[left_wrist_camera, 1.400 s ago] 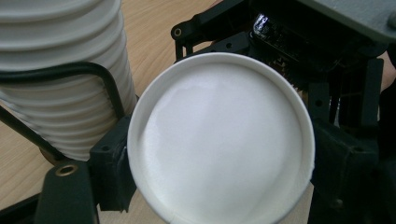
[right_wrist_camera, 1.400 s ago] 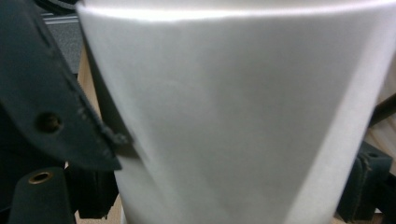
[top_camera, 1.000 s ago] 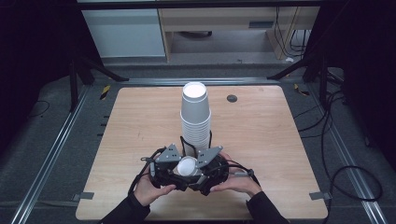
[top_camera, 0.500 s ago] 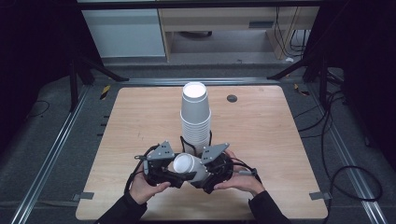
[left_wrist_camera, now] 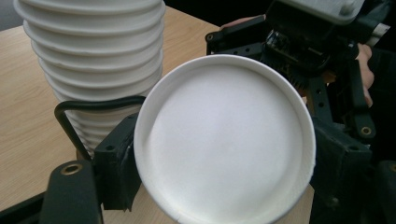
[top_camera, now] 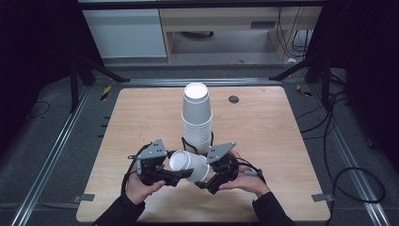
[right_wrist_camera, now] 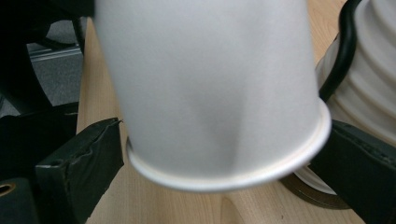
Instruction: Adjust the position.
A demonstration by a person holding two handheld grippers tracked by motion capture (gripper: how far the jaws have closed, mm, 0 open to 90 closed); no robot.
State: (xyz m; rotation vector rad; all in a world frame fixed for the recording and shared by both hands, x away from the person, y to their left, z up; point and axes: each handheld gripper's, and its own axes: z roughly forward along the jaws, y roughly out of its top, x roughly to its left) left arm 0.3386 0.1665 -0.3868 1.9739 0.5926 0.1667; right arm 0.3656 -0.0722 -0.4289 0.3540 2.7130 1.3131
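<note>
Both tools hold one white cup (top_camera: pixel 189 165) on its side just above the desk (top_camera: pixel 282 136), near the middle of its near edge: the left tool (top_camera: pixel 165 175) has its jaws at the base end, the right tool (top_camera: pixel 207 181) clamps near the rim. That cup seems freshly separated from the stack (top_camera: pixel 197 117) of nested cups standing upside down mid-desk in a black wire holder (left_wrist_camera: pixel 88 116). Setting it down still remains, I judge, and many cups wait; its inside is not visible.

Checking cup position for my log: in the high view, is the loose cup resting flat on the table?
No, the loose cup lies tilted sideways above the table.
</note>
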